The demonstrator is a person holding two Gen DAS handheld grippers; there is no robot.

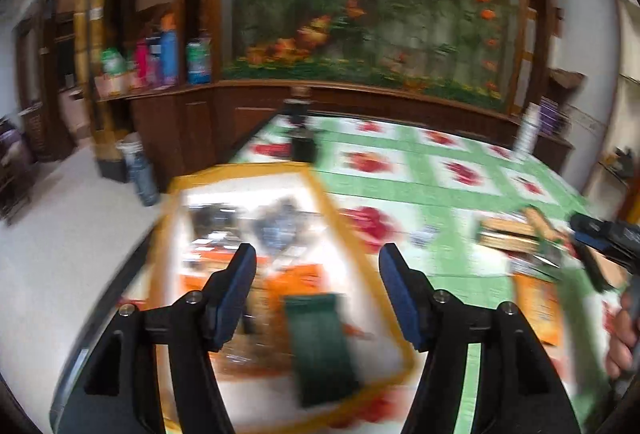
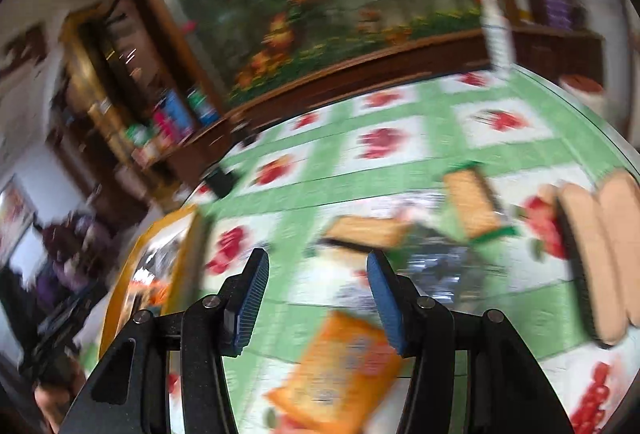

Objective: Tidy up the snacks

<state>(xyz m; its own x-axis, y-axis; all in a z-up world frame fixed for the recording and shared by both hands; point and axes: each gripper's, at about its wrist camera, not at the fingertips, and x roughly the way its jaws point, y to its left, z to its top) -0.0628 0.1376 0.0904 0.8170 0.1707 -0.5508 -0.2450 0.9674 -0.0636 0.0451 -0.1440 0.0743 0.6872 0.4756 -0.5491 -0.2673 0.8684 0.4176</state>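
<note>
Left gripper (image 1: 318, 266) fingers apart, right gripper (image 2: 318, 272) likewise — both empty

Tablecloth (image 2: 400, 185) green-white checks, red flowers; tray (image 1: 320, 189) yellow-rimmed.

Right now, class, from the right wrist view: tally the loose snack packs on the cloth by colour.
Orange pack: 1
Tan biscuit packs: 3 (the far-right one could be two, too blurred to tell)
Silver pack: 1, blurred
Total: 5
</note>
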